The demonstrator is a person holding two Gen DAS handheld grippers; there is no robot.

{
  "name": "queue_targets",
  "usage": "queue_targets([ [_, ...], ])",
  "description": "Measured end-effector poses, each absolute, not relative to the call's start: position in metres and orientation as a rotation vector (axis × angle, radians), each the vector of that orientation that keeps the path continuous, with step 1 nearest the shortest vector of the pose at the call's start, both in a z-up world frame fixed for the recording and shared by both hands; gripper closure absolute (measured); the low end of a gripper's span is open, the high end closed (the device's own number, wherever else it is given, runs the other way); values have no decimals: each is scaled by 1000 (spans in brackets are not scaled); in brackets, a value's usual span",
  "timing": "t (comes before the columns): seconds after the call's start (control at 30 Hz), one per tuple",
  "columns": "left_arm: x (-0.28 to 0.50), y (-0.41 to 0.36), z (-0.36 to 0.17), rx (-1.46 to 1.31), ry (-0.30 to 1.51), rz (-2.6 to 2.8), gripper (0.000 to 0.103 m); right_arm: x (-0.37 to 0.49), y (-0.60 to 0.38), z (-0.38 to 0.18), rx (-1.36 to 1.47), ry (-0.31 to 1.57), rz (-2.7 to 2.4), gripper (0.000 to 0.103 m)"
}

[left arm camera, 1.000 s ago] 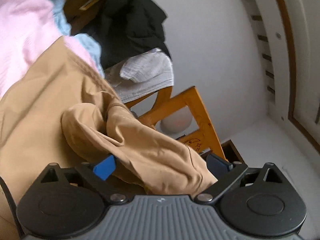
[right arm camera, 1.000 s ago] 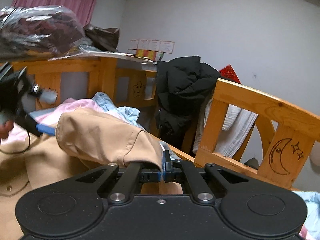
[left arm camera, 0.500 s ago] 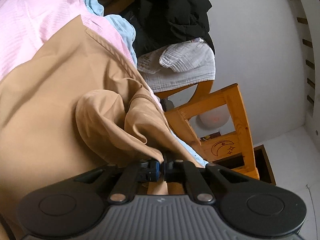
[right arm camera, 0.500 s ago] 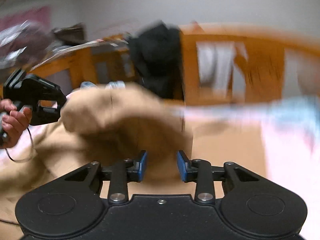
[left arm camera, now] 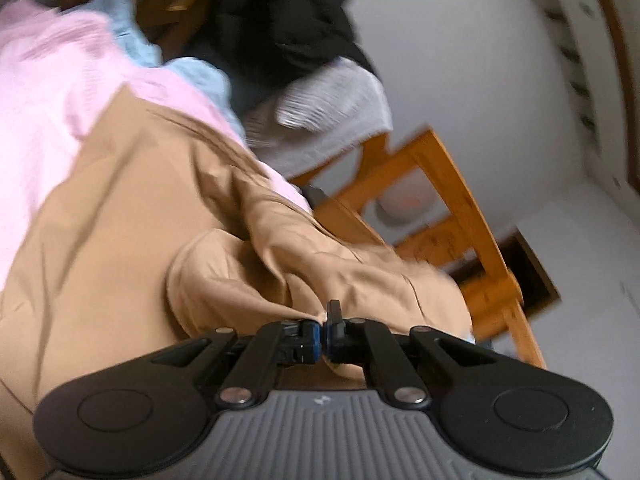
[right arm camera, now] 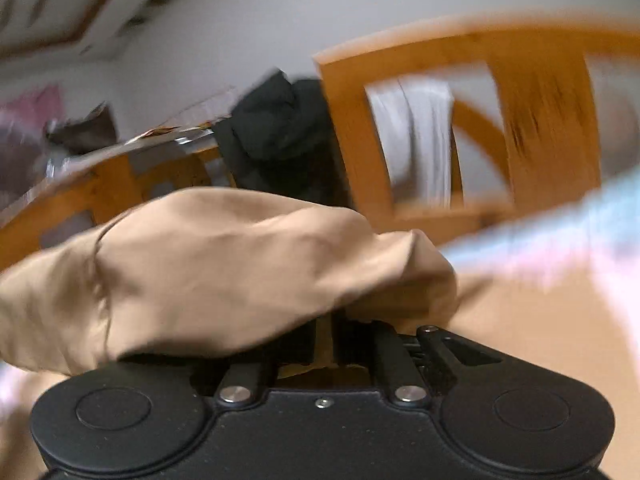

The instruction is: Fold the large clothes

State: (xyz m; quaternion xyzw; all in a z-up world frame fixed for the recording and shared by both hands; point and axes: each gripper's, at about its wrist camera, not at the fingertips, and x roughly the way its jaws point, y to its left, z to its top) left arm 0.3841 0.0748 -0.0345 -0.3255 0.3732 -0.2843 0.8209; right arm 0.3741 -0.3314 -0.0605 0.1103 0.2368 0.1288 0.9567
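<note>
Tan coat (left arm camera: pixel 120 216) cloth is pinched in the left gripper (left arm camera: pixel 323 330); the right gripper (right arm camera: pixel 326 344), fingers hidden under fabric so I cannot tell its grip, might let the fold slump.

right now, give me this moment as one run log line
step: folding tan coat | left gripper: shut on coat fold | right gripper: under coat, state unclear | surface: pink bedding

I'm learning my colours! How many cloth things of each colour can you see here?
tan coat: 1
pink cloth: 1
light blue cloth: 1
black jacket: 1
white cloth: 1
Total: 5
</note>
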Motion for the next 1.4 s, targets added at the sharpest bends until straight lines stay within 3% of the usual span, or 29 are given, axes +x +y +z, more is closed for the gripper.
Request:
queue_targets([
  [0.1,375,79,-42,-703,834,-688,93,371,-351,-62,230,560,322,87],
  [0.17,367,89,-49,-714,843,-672,87,357,-366,-63,198,611,361,66],
  [0.23,364,100,-57,-738,875,-616,74,338,-389,-63,222,672,410,48],
  [0.47,380,113,-60,-838,889,-452,44,317,-459,-67,710,731,408,31],
  [0.57,403,98,-64,-804,995,-322,44,336,-464,-72,892,719,378,27],
  [0.6,409,93,-67,-792,1029,-287,50,344,-463,-74,939,728,357,22],
  [0.63,414,89,-70,-776,1053,-273,72,351,-459,-73,962,735,339,21],
  [0.7,422,75,-70,-704,1082,-247,91,366,-455,-75,974,778,279,25],
  [0.77,425,63,-61,-616,1045,-246,99,382,-446,-76,953,808,243,55],
  [0.8,425,59,-52,-576,1009,-242,101,387,-442,-77,950,820,236,88],
  [0.83,423,57,-44,-550,962,-239,102,388,-438,-74,939,806,221,94],
  [0.93,420,53,-22,-434,823,-224,102,365,-419,-48,723,620,235,99],
  [1.0,426,49,-29,-350,835,-218,102,343,-398,-40,515,529,250,99],
  [1.1,432,51,-56,-380,932,-209,102,335,-387,-67,403,619,224,100],
  [1.27,421,50,-52,-355,930,-264,100,328,-398,-72,446,609,215,94],
  [1.37,428,57,-54,-403,944,-282,80,343,-420,-71,593,680,246,79],
  [1.4,430,61,-55,-431,947,-278,68,349,-425,-72,650,695,237,70],
])
